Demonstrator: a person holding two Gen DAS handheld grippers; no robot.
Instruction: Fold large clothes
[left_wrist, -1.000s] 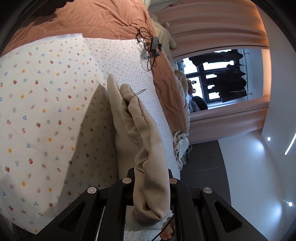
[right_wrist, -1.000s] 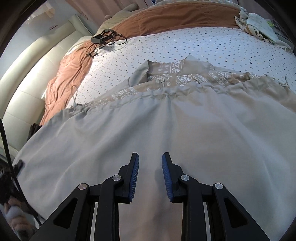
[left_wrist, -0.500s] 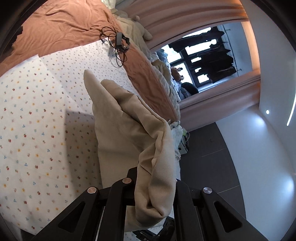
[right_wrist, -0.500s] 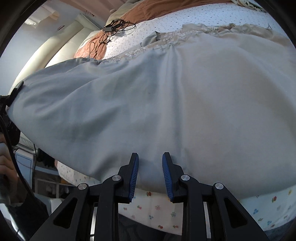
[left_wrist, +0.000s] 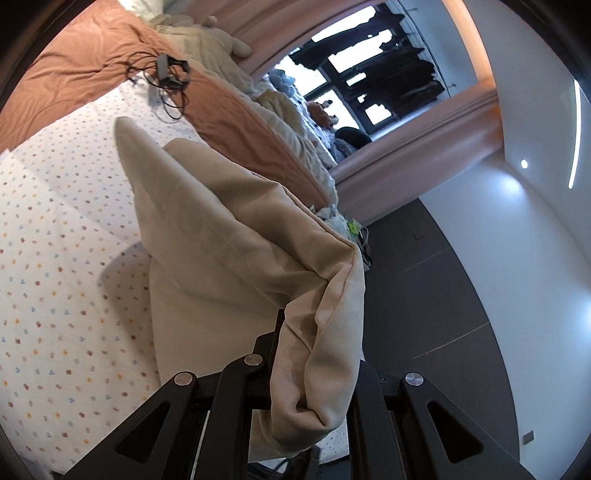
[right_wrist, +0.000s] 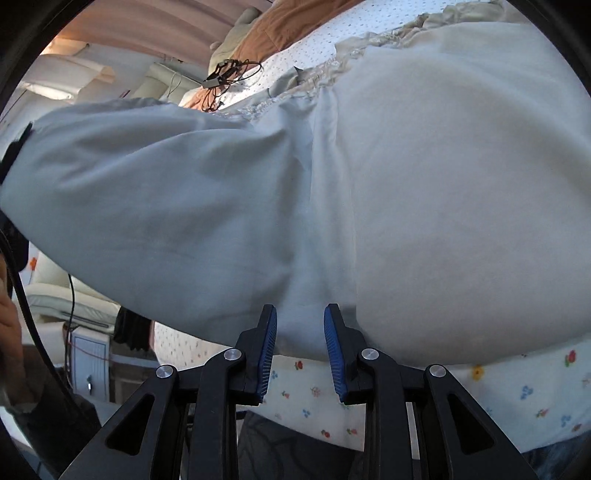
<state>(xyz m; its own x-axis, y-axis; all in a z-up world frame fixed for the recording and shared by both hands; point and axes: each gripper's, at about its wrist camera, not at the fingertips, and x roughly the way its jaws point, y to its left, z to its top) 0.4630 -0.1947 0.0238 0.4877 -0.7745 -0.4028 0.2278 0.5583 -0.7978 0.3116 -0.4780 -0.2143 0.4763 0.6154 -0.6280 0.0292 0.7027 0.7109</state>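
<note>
- The left gripper (left_wrist: 314, 373) is clamping a bunched corner of the beige garment (left_wrist: 221, 236) right between its jaws, and the cloth is hanging off them and trailing ahead down onto the bed.
- The right gripper (right_wrist: 300, 345) is sitting with its jaws part open, and the garment's near hem is lying in the gap. I can't see the blue pads (right_wrist: 267, 354) pressing on it, so I'd say nothing's held there.
- Progress-wise I'd guess it's early days: one corner is getting lifted over, most of the garment is still lying spread out flat, and no finished fold is showing yet.
- Under the jaws the flower-print sheet (right_wrist: 480, 391) is covering the bed, with a brown blanket (left_wrist: 74, 74) and a cable tangle (left_wrist: 166, 74) lying farther out.
- Way past that, curtains (left_wrist: 424, 147) are framing a bright window (left_wrist: 369, 74).
</note>
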